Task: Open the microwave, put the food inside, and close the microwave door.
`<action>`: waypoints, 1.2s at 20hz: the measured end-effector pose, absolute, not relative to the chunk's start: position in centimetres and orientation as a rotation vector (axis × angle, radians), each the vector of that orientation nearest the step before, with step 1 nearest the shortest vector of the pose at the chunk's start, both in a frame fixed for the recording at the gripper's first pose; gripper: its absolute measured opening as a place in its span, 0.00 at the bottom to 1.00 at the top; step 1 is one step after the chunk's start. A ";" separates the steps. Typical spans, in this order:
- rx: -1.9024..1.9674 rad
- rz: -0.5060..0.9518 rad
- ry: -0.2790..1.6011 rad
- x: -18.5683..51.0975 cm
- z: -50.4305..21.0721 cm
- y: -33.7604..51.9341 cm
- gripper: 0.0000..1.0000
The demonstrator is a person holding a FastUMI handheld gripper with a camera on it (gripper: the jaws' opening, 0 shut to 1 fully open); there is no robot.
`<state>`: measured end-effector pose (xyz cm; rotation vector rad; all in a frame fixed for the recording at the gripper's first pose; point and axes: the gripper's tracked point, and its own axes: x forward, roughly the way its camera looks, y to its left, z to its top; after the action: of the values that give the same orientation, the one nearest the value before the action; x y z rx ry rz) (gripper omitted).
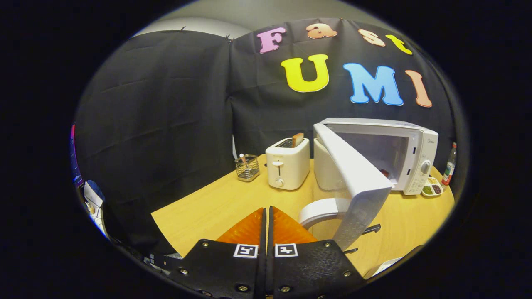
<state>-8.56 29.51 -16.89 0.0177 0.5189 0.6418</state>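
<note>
Fingers of the gripper (pixel 267 216) pressed together, grasping nothing — microwave (pixel 409 153) ahead on the wooden table (pixel 216 203), its door (pixel 357 182) swung wide open toward them, something red (pixel 385 172) inside; toaster (pixel 287 164) just beside it.

A staged kitchen corner set up inside a recording booth rather than a real home. Black cloth (pixel 166 104) hung as the wall behind a wooden surface (pixel 216 203), creased and pinned at its top edge, with a pale room wall visible above it. The surface carried household kitchen items: a white microwave (pixel 415 162) with its door (pixel 353 178) swung open, a white toaster (pixel 287 168) with a slice standing in a slot, a wire mesh holder (pixel 247 167), a bottle (pixel 449 166) and a small divided dish (pixel 431 187) of foods beside the microwave
</note>
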 end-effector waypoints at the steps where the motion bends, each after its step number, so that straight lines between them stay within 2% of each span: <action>1: 0.018 0.622 0.526 -8.2 -17.1 28.7 0.01; 12: -0.003 0.446 0.534 -2.3 -17.9 20.4 0.01; 24: 0.002 0.246 0.518 8.2 -19.3 12.5 0.01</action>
<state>8.18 12.54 -19.32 0.0017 0.5185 0.2455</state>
